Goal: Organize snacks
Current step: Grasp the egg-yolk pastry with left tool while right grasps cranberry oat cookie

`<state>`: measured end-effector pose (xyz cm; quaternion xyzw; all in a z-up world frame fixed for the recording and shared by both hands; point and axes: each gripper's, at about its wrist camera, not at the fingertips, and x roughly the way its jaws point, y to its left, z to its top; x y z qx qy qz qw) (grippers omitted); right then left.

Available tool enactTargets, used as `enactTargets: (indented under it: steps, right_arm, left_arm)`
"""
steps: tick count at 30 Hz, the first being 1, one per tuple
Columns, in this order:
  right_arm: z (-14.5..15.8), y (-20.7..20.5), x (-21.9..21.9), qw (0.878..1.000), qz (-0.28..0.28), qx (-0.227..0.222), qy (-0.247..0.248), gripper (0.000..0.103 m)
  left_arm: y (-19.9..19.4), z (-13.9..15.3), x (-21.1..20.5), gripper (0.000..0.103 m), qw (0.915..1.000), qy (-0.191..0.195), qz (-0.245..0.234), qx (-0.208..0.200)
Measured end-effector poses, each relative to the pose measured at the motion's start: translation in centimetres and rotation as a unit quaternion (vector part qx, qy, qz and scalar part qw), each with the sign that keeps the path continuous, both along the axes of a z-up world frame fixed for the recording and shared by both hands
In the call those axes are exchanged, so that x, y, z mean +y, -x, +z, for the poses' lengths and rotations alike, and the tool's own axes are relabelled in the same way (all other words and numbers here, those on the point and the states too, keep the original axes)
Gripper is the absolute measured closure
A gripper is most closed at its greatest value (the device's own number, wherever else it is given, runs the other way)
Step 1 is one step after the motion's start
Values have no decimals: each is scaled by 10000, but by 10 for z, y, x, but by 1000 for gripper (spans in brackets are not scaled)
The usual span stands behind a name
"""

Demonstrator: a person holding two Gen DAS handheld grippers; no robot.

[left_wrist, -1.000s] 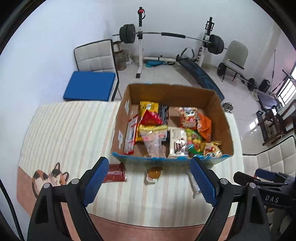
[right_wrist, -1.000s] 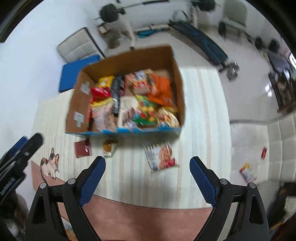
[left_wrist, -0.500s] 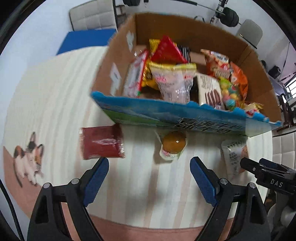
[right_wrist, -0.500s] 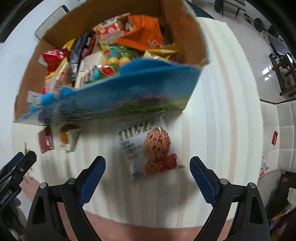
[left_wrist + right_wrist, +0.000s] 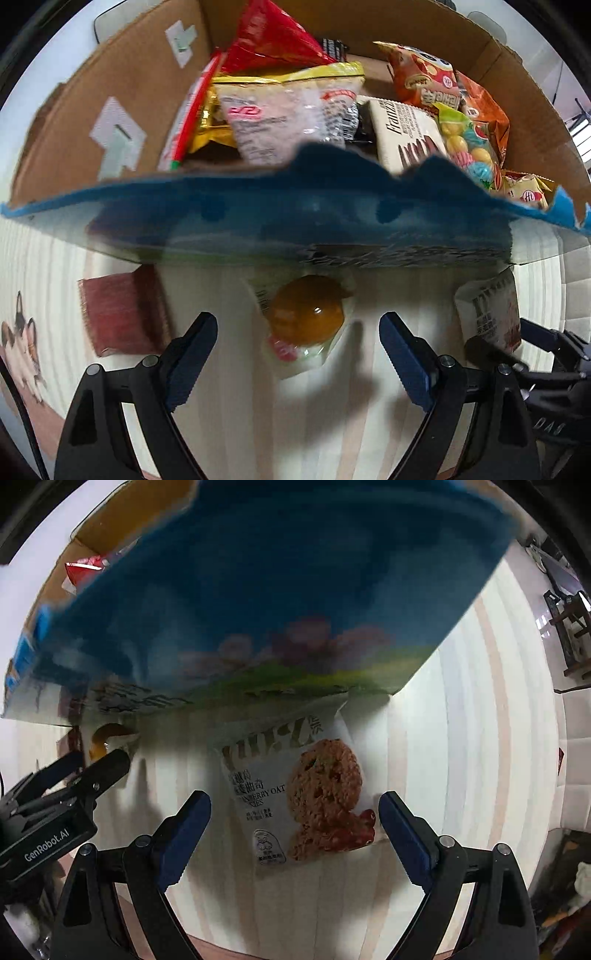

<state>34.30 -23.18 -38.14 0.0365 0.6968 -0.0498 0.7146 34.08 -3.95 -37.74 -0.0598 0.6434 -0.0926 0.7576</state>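
Red packet (image 5: 118, 310): laid flat on the striped tablecloth (image 5: 229, 424), left of the left gripper, just in front of the box's near wall.
Left gripper (image 5: 297, 360): held low over the cloth, jaws spread wide, nothing clasped; the jelly cup is framed between the blue pads (image 5: 192, 354).
Jelly cup (image 5: 306, 321): an orange dome in clear wrap, set on the cloth close to the box's near wall, untouched by either pad.
Cardboard box (image 5: 140, 92): stood on the cloth with a ragged blue near wall (image 5: 295, 221); filled with snack bags, among them a red pouch (image 5: 273, 37), a clear pink-printed bag (image 5: 280, 114) and a wafer pack (image 5: 406, 129).
Cookie packet (image 5: 295, 797): laid flat on the cloth near the box's right front corner, its top edge tucked against the wall; seen partly in the left view (image 5: 487, 314).
Right gripper (image 5: 295, 834): held over the cloth, jaws wide apart, the cookie packet bracketed between them; contact by the right pad (image 5: 402, 830) cannot be judged.
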Motion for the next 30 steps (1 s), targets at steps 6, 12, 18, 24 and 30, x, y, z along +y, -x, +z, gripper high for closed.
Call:
enactTargets:
  steps: [6,12,18,24,30]
  right_arm:
    - [-6,4,16,9988,202,-120,436,11]
    - [-8,12,32,9960,332,-120,821,27]
    - [-10,27,45,9963,357,8,781,30]
    - [-10,55,36,9973,245,258,638,30]
    - [-14,85,37,9968,257,407,636,30]
  left_arm:
    - [-1,-9,-5,48,9999,-35,-55,-97]
    - [11,-11,-11,51,9999,-6,17,-165]
    - [34,-11,-7,51,10000,-27,-9,-63]
    - [75,-8,-8,52,9997,-117,-134,155]
    - [110,-14,-16,53,9986,-268,-368,282]
